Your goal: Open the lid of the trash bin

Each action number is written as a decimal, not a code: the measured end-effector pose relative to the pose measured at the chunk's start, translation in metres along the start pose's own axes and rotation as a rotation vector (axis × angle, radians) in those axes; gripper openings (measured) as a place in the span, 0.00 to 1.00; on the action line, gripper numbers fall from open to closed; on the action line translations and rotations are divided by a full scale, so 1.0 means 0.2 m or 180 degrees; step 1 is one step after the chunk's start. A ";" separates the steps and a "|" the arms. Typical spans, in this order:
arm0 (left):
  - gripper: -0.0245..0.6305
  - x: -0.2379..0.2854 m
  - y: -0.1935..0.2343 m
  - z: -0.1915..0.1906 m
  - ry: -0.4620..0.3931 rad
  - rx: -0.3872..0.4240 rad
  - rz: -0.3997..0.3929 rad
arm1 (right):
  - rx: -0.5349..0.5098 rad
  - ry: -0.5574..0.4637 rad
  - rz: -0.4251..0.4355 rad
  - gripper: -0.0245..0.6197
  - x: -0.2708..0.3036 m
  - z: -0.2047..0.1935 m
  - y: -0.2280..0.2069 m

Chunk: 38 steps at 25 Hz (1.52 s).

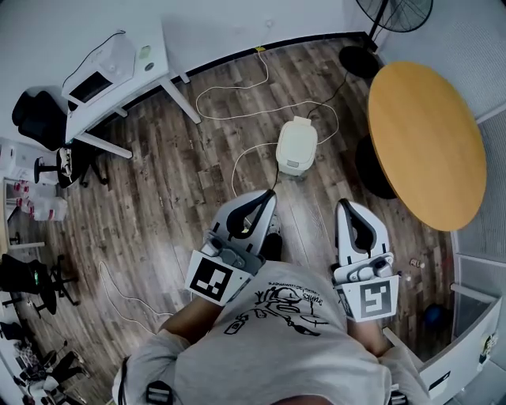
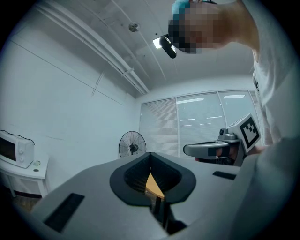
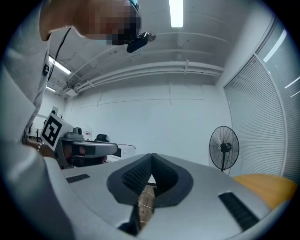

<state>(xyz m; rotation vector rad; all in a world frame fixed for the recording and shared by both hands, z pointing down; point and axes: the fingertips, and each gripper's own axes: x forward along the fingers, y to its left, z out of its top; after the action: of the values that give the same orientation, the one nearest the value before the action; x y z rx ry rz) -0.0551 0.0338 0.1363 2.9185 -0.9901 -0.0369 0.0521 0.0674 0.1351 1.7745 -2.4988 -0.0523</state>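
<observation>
The white trash bin (image 1: 296,145) stands on the wooden floor ahead of me, its lid down. Both grippers are held close to my chest, well short of the bin and above it. The left gripper (image 1: 267,198) points forward, jaws together with nothing between them; in its own view the tips (image 2: 150,153) meet. The right gripper (image 1: 345,204) is likewise shut and empty, with the tips (image 3: 152,154) closed in its own view. Neither gripper view shows the bin; both look up at walls and ceiling.
A round wooden table (image 1: 427,142) stands at the right, close to the bin. A standing fan (image 1: 393,12) is at the far right corner. A white desk (image 1: 154,59) carrying a microwave (image 1: 99,75) is at far left. A white cable (image 1: 237,103) loops across the floor around the bin.
</observation>
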 end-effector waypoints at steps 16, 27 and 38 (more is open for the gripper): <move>0.06 0.25 0.58 0.05 -0.0025 0.0003 0.0006 | -0.0039 0.0000 -0.0052 0.05 0.62 0.03 -0.09; 0.06 0.36 0.61 0.04 0.0017 -0.0023 -0.0059 | -0.0006 0.0031 -0.0099 0.05 0.68 0.02 -0.16; 0.06 0.51 0.49 0.05 -0.0007 0.0023 0.0043 | -0.0045 0.0001 -0.0016 0.05 0.59 0.03 -0.35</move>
<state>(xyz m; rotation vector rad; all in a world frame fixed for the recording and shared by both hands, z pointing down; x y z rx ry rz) -0.0339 -0.1054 0.1313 2.9186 -1.0125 -0.0361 0.0780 -0.0675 0.1300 1.7750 -2.4875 -0.0698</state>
